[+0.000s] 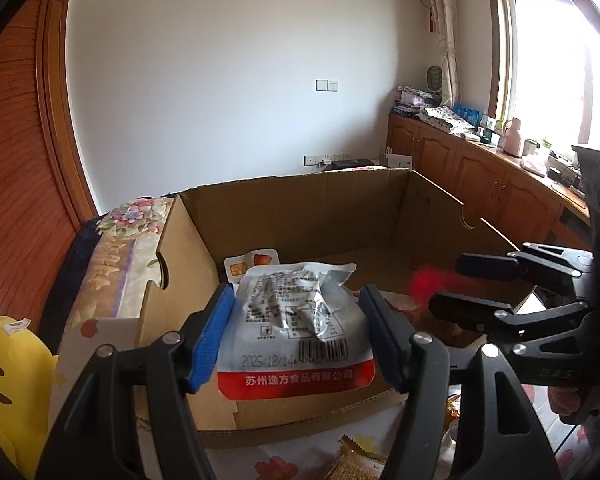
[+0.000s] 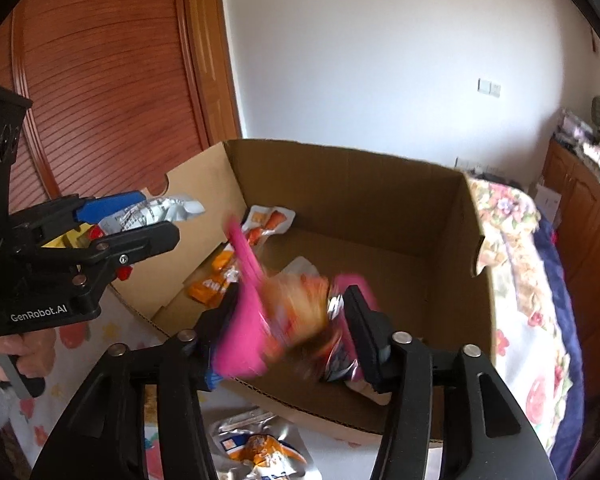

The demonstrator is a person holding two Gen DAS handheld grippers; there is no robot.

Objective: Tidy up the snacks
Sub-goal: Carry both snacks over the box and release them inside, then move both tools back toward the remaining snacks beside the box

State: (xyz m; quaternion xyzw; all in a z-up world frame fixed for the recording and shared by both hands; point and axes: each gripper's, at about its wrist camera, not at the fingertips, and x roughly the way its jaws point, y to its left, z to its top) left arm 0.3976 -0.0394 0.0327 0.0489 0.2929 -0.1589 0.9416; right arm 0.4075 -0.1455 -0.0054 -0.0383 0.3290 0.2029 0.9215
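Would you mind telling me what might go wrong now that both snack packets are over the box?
The blurred pink packet looks loose in the right tongs and may snag the cardboard box's near edge. The left tongs grip only the silver packet's sides, so it might slip.

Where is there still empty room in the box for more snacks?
The bare cardboard floor beside the back and right walls of the box is free. It is crowded along the left wall, where the orange packets lie, and over the near edge, where the silver packet and pink packet are.
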